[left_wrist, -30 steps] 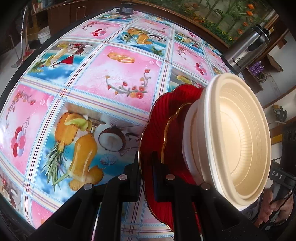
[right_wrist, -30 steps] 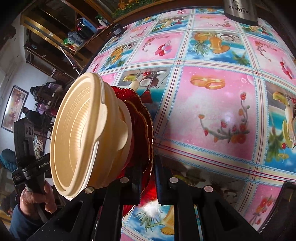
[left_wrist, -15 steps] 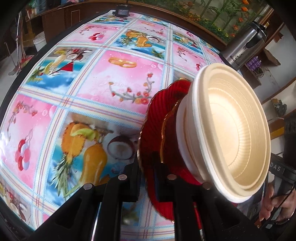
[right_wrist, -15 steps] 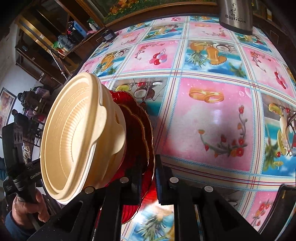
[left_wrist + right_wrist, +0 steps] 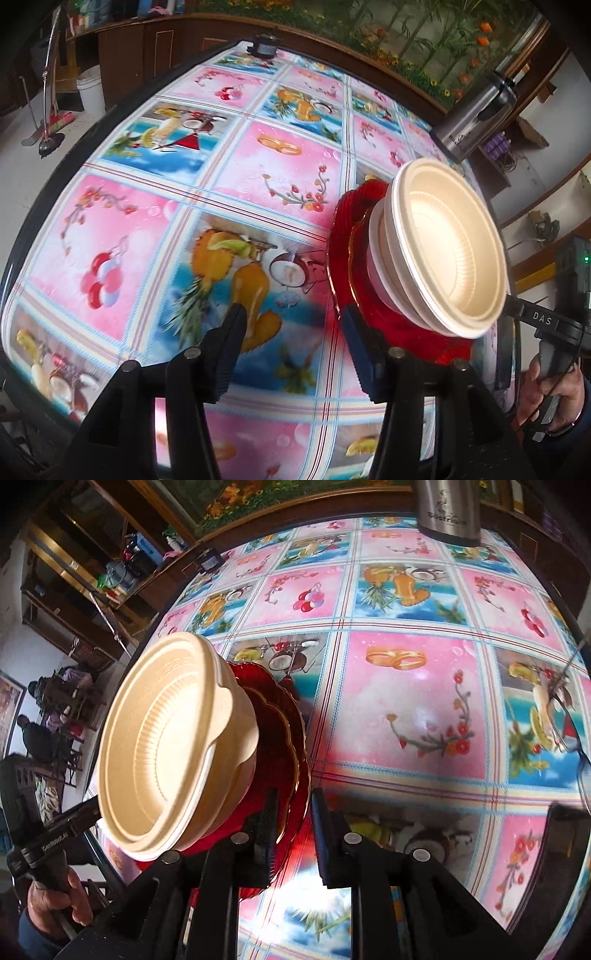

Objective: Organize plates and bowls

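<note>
Left tool (image 5: 291, 354) now open; bowls (image 5: 448, 251) upward.

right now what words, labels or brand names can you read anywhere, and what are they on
"DAS" on the black handle of the right gripper, seen from the left wrist view.
"Bestrium", roughly, on the steel kettle; the letters are soft, so the spelling is uncertain.
White lettering on the left gripper's handle looks like "GenRobot" but is too blurred to confirm.
Embossed marks on the cream bowl rim are unreadable.

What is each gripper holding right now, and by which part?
Nothing looks clamped. The left gripper is open beside the red plates; the right gripper is open too, its jaws straddling the plates' rim with a gap.
</note>
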{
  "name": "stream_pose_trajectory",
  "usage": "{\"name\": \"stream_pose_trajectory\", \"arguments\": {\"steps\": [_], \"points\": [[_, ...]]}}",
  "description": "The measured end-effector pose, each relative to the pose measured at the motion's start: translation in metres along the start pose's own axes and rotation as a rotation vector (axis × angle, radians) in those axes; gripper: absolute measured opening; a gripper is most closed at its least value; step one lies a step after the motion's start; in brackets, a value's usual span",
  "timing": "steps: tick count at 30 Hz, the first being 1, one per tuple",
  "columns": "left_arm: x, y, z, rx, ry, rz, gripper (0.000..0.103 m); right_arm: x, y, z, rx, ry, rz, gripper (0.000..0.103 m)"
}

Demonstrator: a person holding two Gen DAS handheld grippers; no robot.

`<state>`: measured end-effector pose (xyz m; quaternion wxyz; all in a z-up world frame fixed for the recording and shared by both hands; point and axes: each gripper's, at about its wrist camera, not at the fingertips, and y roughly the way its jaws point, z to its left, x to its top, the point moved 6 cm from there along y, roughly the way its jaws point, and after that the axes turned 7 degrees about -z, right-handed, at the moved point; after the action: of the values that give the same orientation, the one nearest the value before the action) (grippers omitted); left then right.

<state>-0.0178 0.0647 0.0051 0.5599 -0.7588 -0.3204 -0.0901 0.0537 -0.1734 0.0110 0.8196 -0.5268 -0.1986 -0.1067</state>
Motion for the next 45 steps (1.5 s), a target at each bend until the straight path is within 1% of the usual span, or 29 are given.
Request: {"name": "stream_pose_trajectory", "arguments": {"steps": [1, 3, 5, 6, 9, 11, 16, 17, 21, 22, 24, 27, 28, 32, 33, 36, 39, 41, 45], "points": [[-0.002, -0.005, 0.002, -0.003, -0.003, -0.005, 0.054, -0.001, -0.002, 0.002, -0.003, 0.001, -0.002, 0.026], [-0.003, -0.013, 0.004, -0.017, -0.013, -0.021, 0.058, -0.003, -0.005, 0.005, -0.011, 0.011, -0.006, 0.032], [-0.005, -0.021, 0.005, -0.024, -0.014, -0.039, 0.064, -0.004, -0.006, 0.008, -0.017, 0.017, -0.002, 0.036], [-0.005, -0.023, 0.006, -0.029, -0.013, -0.045, 0.065, -0.004, -0.007, 0.009, -0.023, 0.02, -0.004, 0.038], [-0.006, -0.03, 0.006, -0.044, -0.004, -0.058, 0.069, -0.003, -0.008, 0.011, -0.044, 0.032, 0.001, 0.038], [-0.005, -0.033, 0.004, -0.05, 0.008, -0.068, 0.075, -0.002, -0.009, 0.011, -0.051, 0.04, -0.001, 0.038], [-0.001, -0.035, -0.002, -0.069, 0.035, -0.093, 0.083, -0.004, -0.019, 0.014, -0.065, 0.051, -0.023, 0.04], [-0.001, -0.035, -0.004, -0.074, 0.037, -0.093, 0.086, -0.006, -0.022, 0.014, -0.069, 0.056, -0.029, 0.042], [0.001, -0.032, -0.015, -0.09, 0.056, -0.097, 0.091, -0.01, -0.035, 0.014, -0.072, 0.057, -0.049, 0.056], [0.002, -0.032, -0.017, -0.087, 0.058, -0.098, 0.093, -0.01, -0.038, 0.014, -0.075, 0.05, -0.058, 0.058], [0.003, -0.031, -0.022, -0.082, 0.059, -0.1, 0.094, -0.009, -0.042, 0.015, -0.078, 0.031, -0.07, 0.061], [0.003, -0.034, -0.026, -0.053, 0.069, -0.108, 0.097, -0.005, -0.042, 0.016, -0.067, 0.004, -0.071, 0.063], [0.003, -0.035, -0.026, -0.036, 0.065, -0.114, 0.098, -0.002, -0.04, 0.016, -0.061, -0.002, -0.07, 0.063], [0.002, -0.043, -0.027, -0.004, 0.027, -0.146, 0.1, 0.007, -0.038, 0.016, -0.026, -0.018, -0.064, 0.063], [0.001, -0.044, -0.028, 0.007, 0.025, -0.152, 0.101, 0.009, -0.039, 0.015, -0.015, -0.027, -0.069, 0.066], [-0.002, -0.047, -0.029, 0.045, 0.021, -0.157, 0.103, 0.012, -0.038, 0.015, 0.002, -0.059, -0.073, 0.072], [-0.007, -0.047, -0.032, 0.092, 0.04, -0.141, 0.103, 0.013, -0.038, 0.013, 0.019, -0.068, -0.072, 0.072], [-0.009, -0.05, -0.032, 0.13, 0.043, -0.148, 0.103, 0.015, -0.041, 0.012, 0.032, -0.078, -0.081, 0.073], [-0.01, -0.066, -0.032, 0.13, 0.02, -0.191, 0.103, 0.019, -0.049, 0.01, 0.05, -0.087, -0.105, 0.075]]}}
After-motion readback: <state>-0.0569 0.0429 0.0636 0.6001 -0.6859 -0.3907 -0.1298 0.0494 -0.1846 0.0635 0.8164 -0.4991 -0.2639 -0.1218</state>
